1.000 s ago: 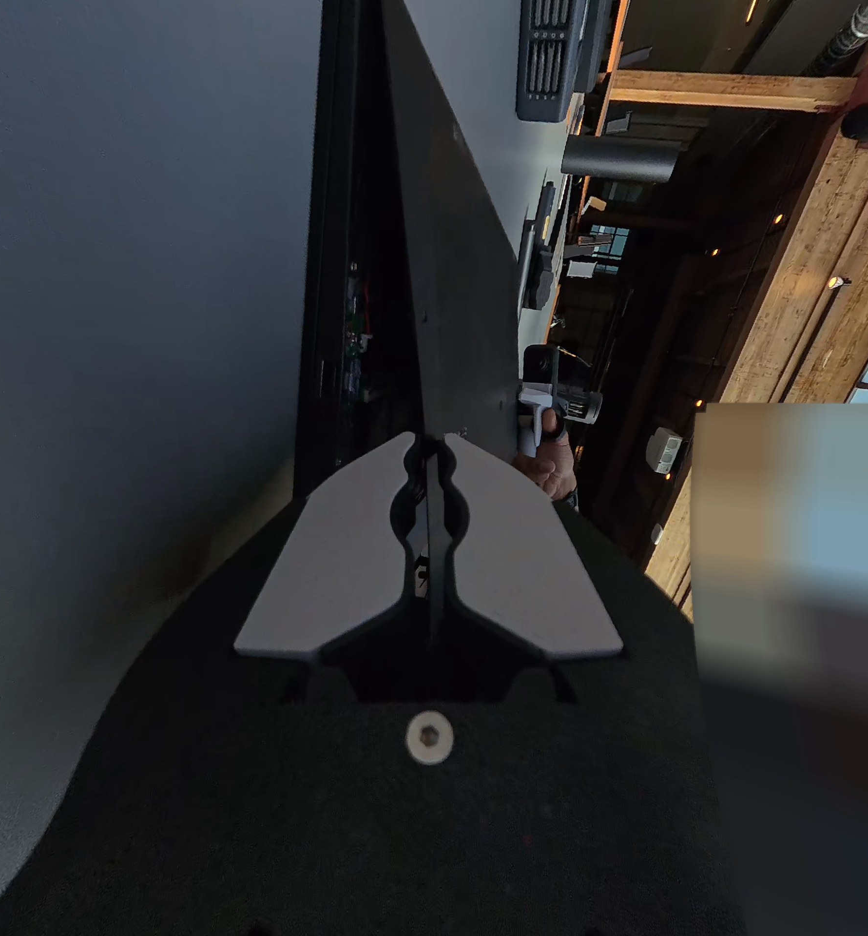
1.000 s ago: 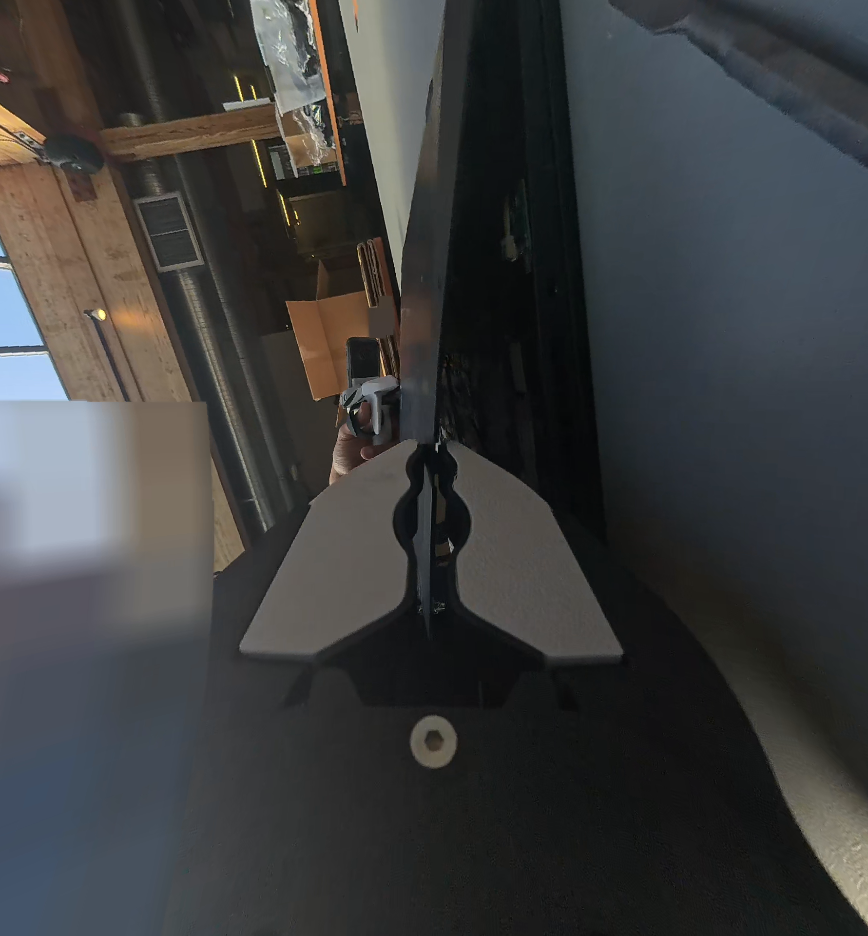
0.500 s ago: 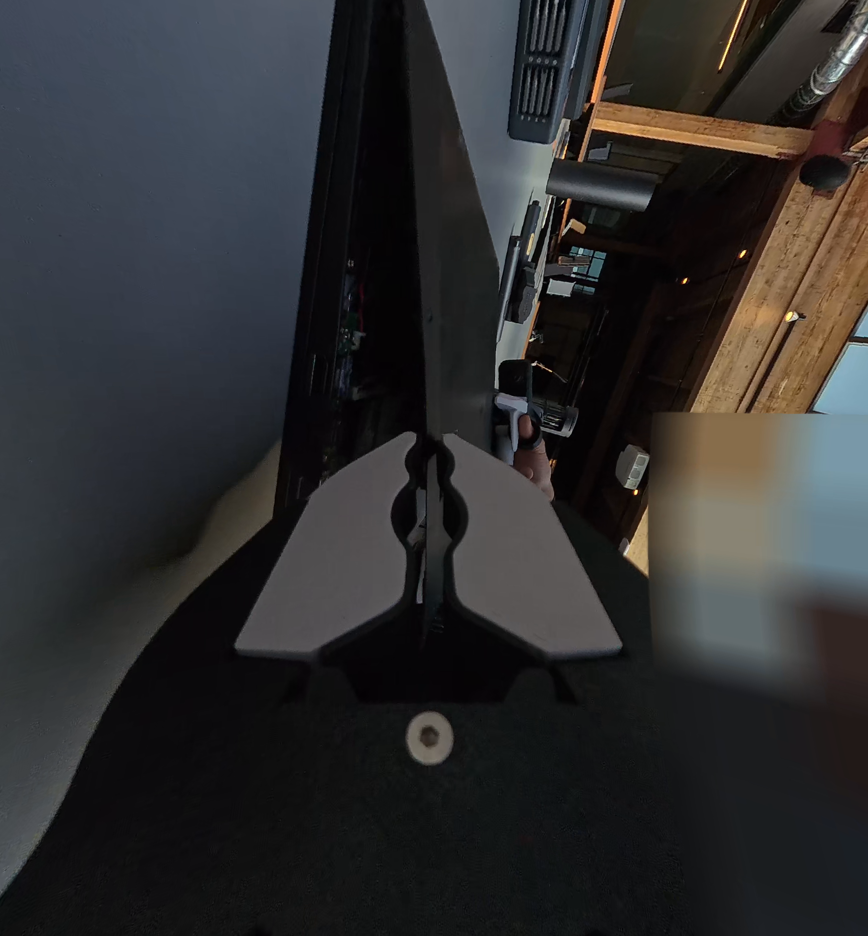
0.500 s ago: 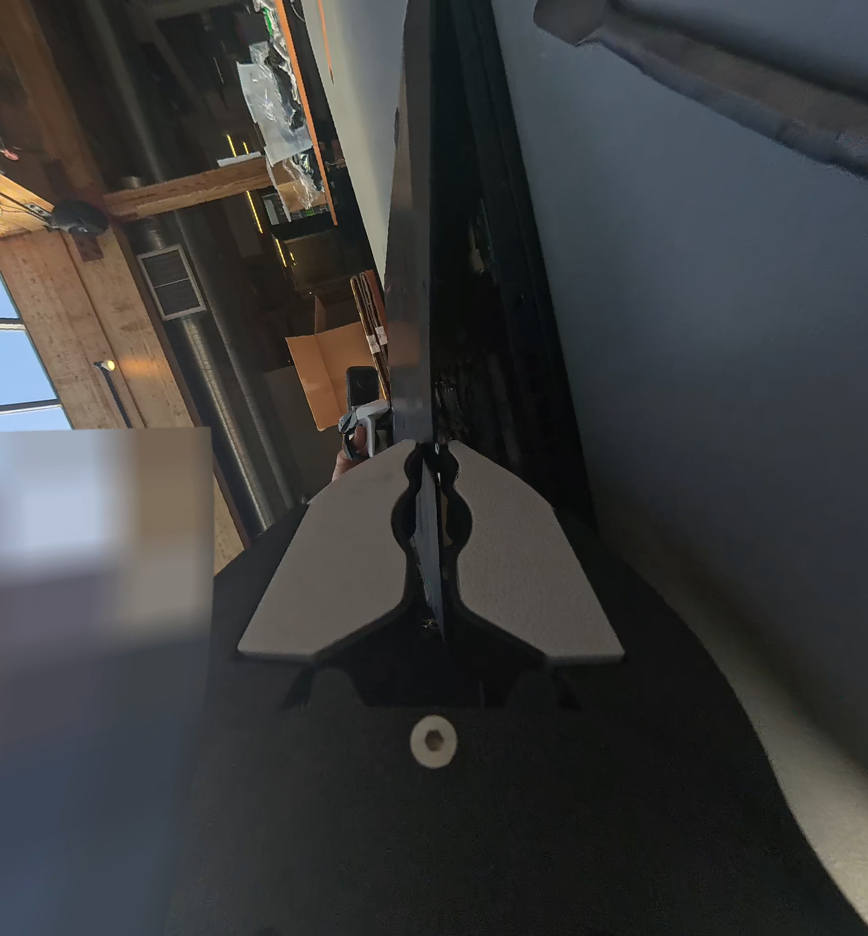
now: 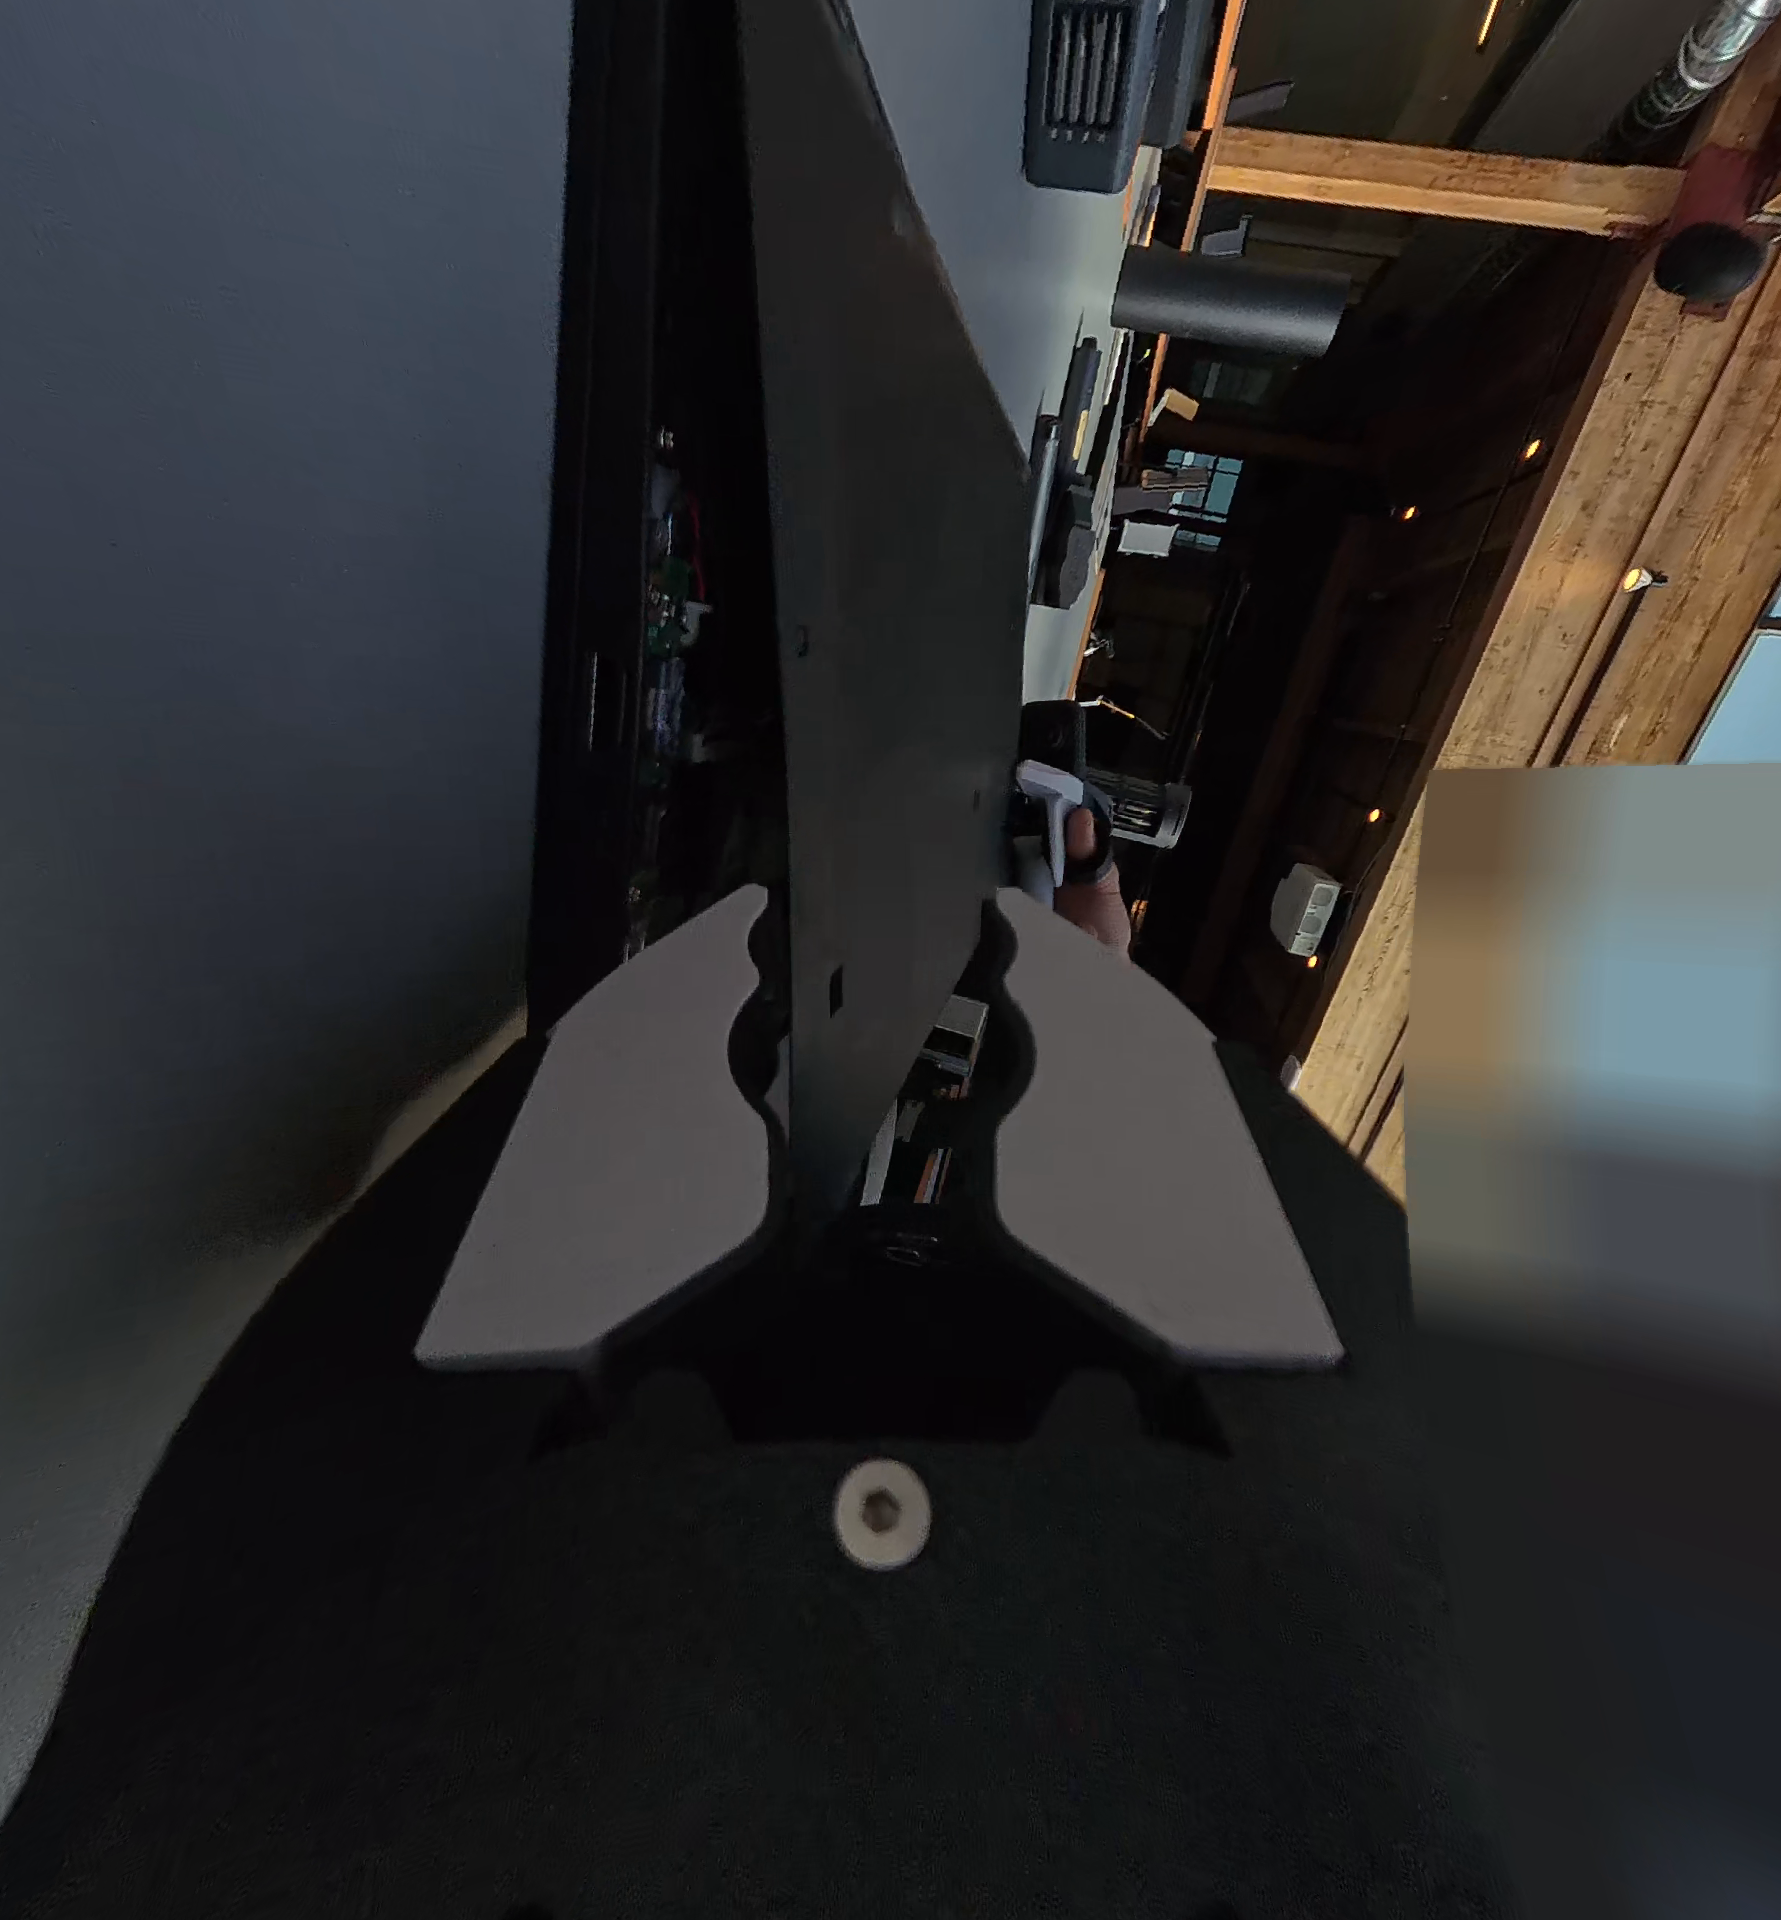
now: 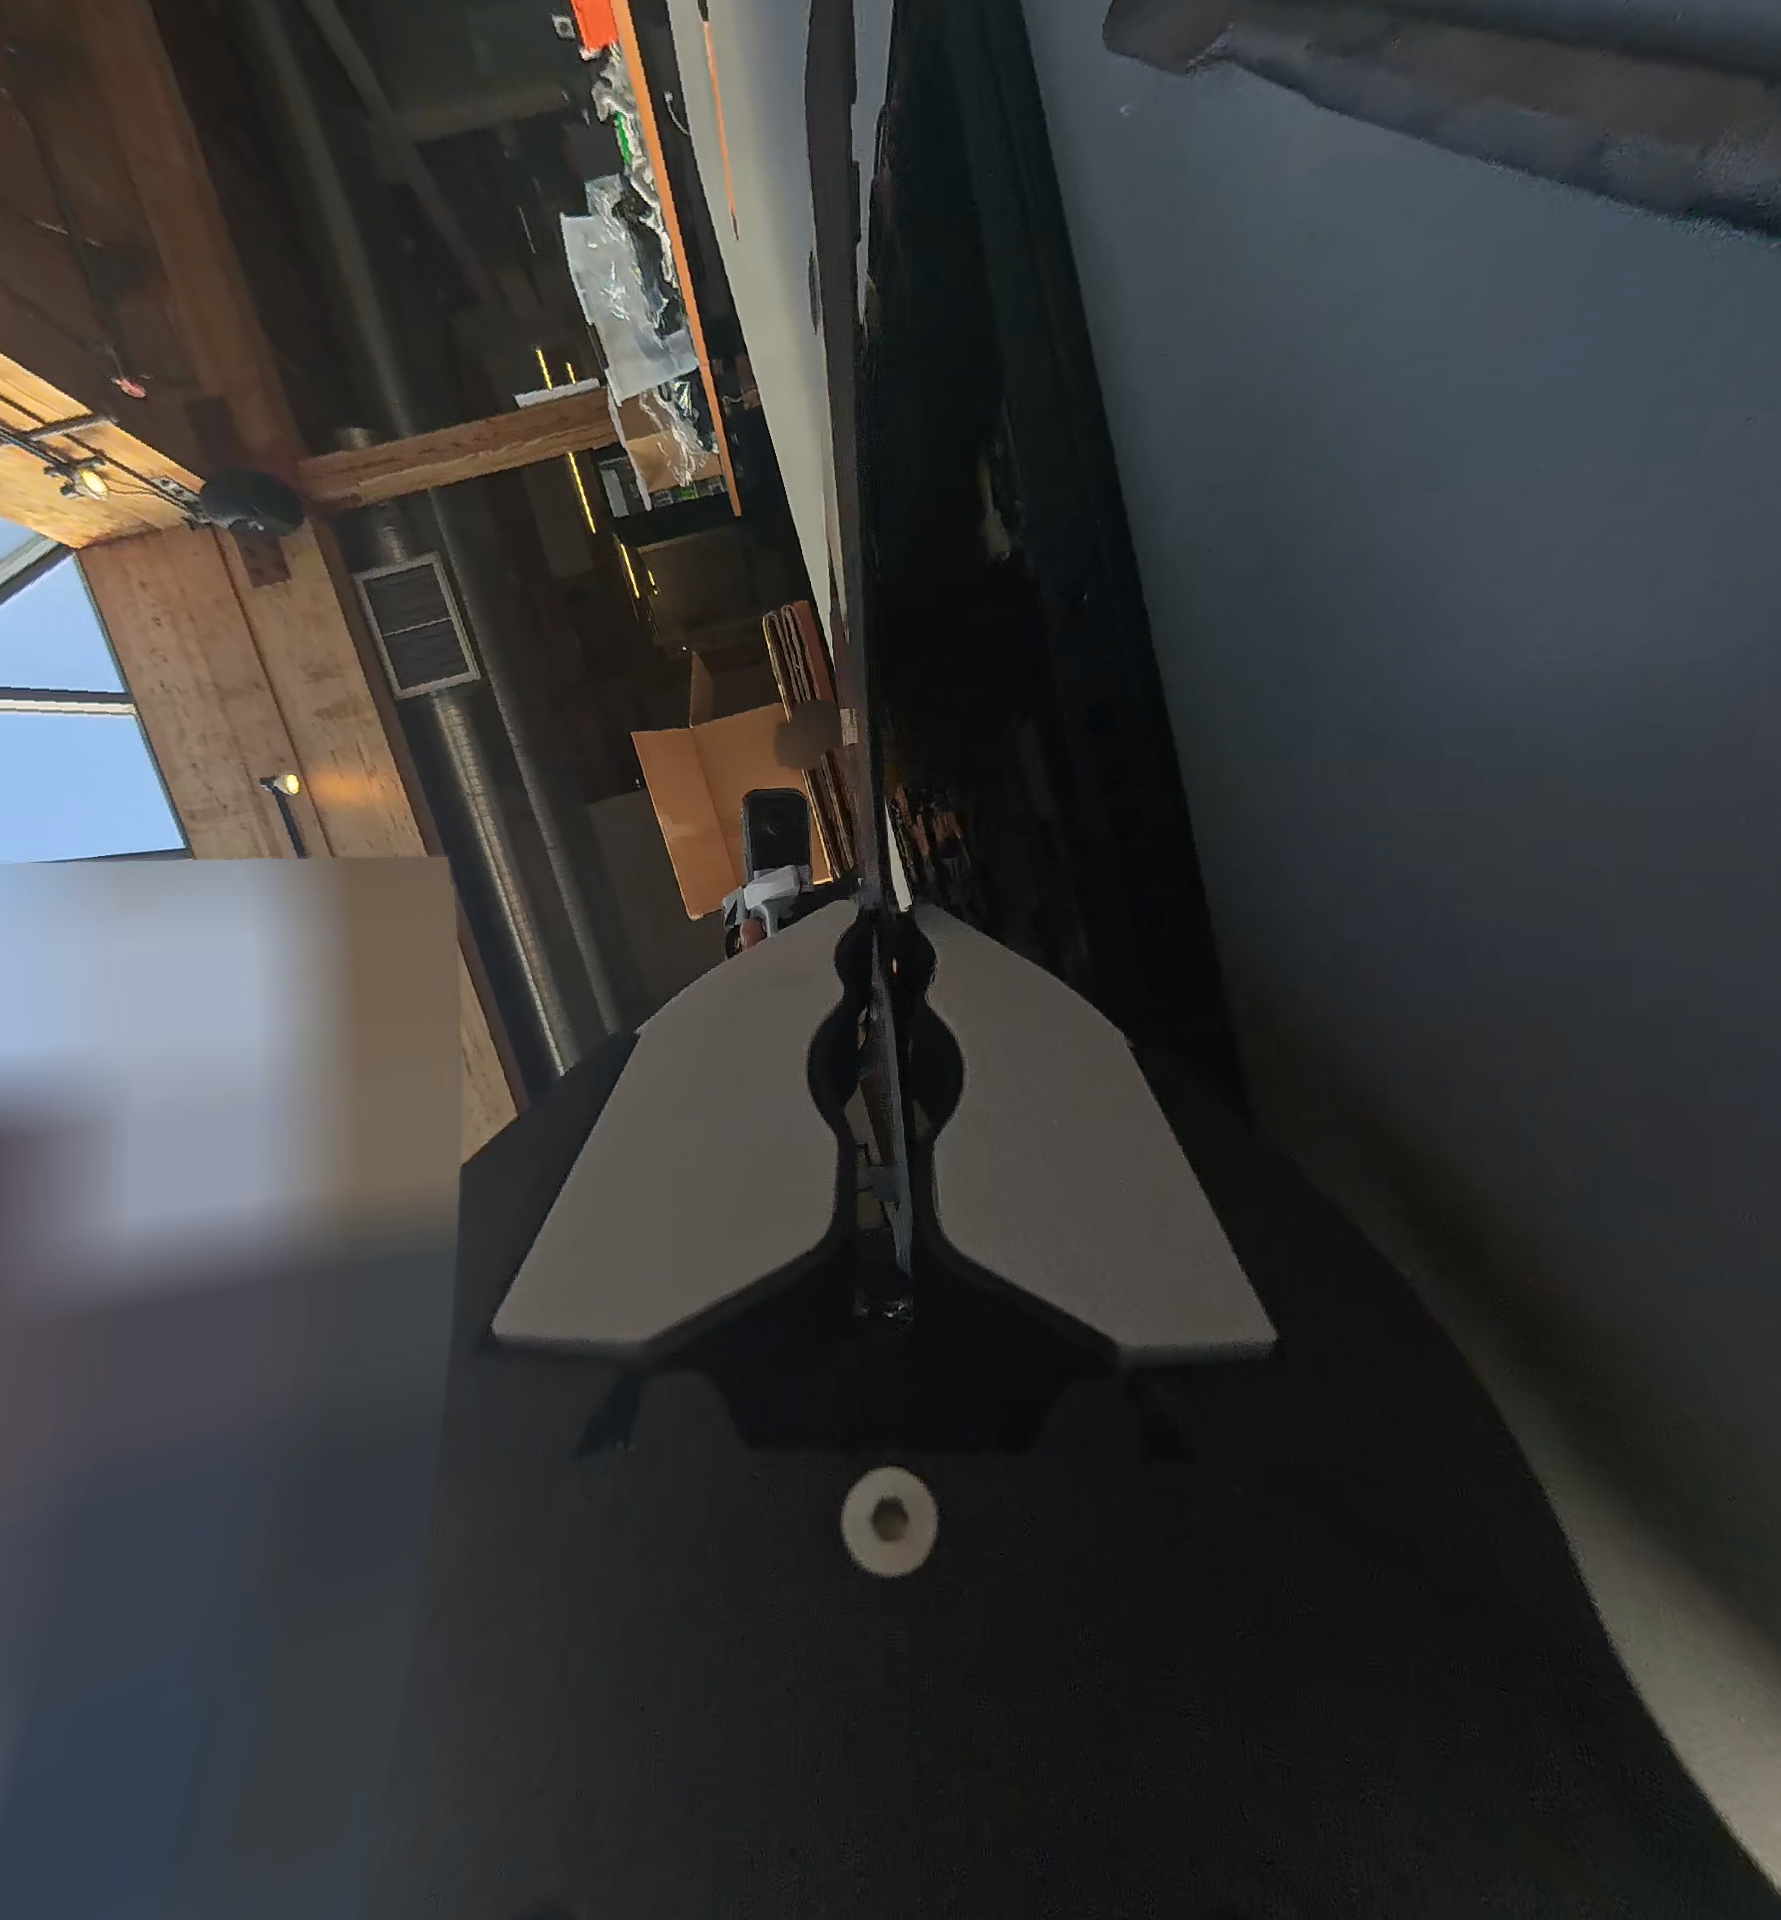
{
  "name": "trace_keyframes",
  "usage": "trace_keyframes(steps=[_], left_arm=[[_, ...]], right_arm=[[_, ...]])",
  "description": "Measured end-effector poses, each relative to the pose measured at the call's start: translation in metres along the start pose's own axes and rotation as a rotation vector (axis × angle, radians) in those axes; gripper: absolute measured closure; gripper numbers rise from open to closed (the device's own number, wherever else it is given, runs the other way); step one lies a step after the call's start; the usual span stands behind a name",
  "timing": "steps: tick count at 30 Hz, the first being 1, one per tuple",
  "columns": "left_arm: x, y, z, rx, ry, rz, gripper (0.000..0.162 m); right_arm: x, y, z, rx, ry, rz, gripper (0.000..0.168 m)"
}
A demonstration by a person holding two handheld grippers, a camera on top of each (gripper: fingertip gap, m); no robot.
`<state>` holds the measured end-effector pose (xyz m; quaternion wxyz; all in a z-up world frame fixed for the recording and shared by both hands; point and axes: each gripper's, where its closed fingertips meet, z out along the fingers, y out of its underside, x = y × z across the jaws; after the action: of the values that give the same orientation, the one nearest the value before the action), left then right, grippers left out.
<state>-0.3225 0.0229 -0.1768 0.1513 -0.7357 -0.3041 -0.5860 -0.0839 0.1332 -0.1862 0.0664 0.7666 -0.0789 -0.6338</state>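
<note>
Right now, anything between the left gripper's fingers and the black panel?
Nothing visible. The left gripper is open, with the edge of the black panel in the gap, nearer one finger. The right gripper is shut on its far edge.

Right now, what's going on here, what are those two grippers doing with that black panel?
A person holds a gripper in each hand at opposite ends of a thin black panel that stands open from a dark case showing circuit boards. The right gripper is clamped on the panel's edge. The left gripper is open, its fingers spread to either side of the panel. The case lies on a grey surface.
</note>
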Motion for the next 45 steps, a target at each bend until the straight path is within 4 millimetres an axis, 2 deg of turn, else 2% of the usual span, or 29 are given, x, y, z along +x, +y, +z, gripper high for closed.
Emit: trace_keyframes(steps=[5,10,15,19,24,26,31,34,38,42,45], left_arm=[[-0.002,0.007,-0.003,0.003,-0.018,0.080,0.118],[0.005,0.009,-0.016,0.057,-0.084,0.331,0.118],[0.012,0.022,-0.031,0.115,-0.217,0.749,0.121],[-0.012,0.043,-0.036,0.065,-0.491,1.196,0.122],[-0.022,0.056,-0.033,0.049,-0.691,1.553,0.122],[-0.022,0.052,-0.034,0.082,-0.730,1.605,0.124],[-0.028,0.046,-0.027,0.032,-0.825,1.753,0.136],[-0.019,0.044,-0.027,0.074,-0.844,1.848,0.139],[-0.017,0.046,-0.023,0.069,-0.895,1.995,0.145],[-0.012,0.045,-0.025,0.104,-0.878,1.967,0.147],[-0.001,0.044,-0.027,0.131,-0.838,1.921,0.147]], right_arm=[[0.003,0.002,0.000,0.049,-0.005,0.028,0.166],[0.002,0.000,0.002,0.091,-0.010,0.040,0.166],[0.001,-0.001,0.003,0.110,-0.014,0.051,0.166],[0.001,0.001,0.004,0.113,-0.017,0.078,0.167],[-0.003,0.007,0.005,0.114,-0.023,0.111,0.167],[-0.003,0.009,0.005,0.112,-0.027,0.130,0.167],[-0.005,0.010,0.005,0.119,-0.027,0.148,0.167],[-0.005,0.012,0.003,0.117,-0.029,0.167,0.167],[-0.006,0.012,0.003,0.109,-0.027,0.152,0.167],[-0.007,0.015,0.003,0.091,-0.019,0.109,0.165],[-0.006,0.012,-0.005,0.113,0.028,0.007,0.154]])
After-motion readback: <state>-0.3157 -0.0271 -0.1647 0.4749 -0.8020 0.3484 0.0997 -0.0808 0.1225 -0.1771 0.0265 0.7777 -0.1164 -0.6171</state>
